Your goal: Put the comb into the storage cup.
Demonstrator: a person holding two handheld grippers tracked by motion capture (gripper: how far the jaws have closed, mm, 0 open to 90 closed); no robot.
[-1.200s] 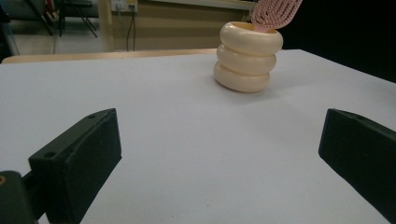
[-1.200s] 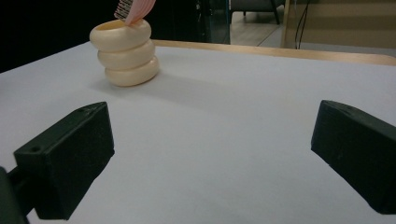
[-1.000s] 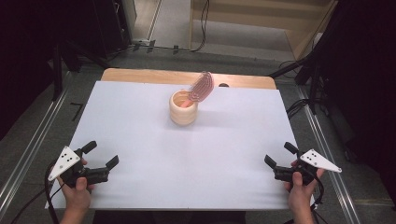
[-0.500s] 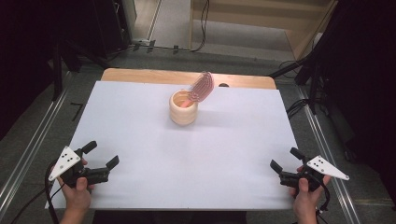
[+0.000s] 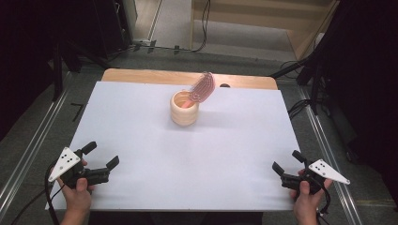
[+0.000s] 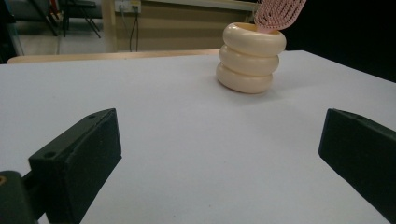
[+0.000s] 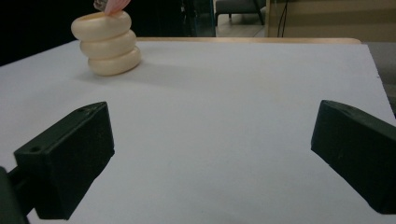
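Note:
A cream ribbed holder (image 5: 184,108) stands upright on the white table (image 5: 141,117), towards the back middle. A pink hairbrush (image 5: 202,87) leans out of it to the right, handle inside. The left gripper view has the holder (image 6: 251,57) ahead and right, with the brush head (image 6: 279,12) on top. In the right gripper view the holder (image 7: 107,42) sits far left. My left gripper (image 5: 101,155) rests open at the front left corner. My right gripper (image 5: 287,161) is open at the front right corner. Both hold nothing.
A strip of wooden tabletop (image 5: 141,76) runs along the white sheet's far edge. Metal rails (image 5: 28,150) flank the table on both sides. Cables (image 5: 300,105) lie on the floor to the back right.
My right gripper has drawn back towards the front right corner. The left gripper, holder and brush stay where they were.

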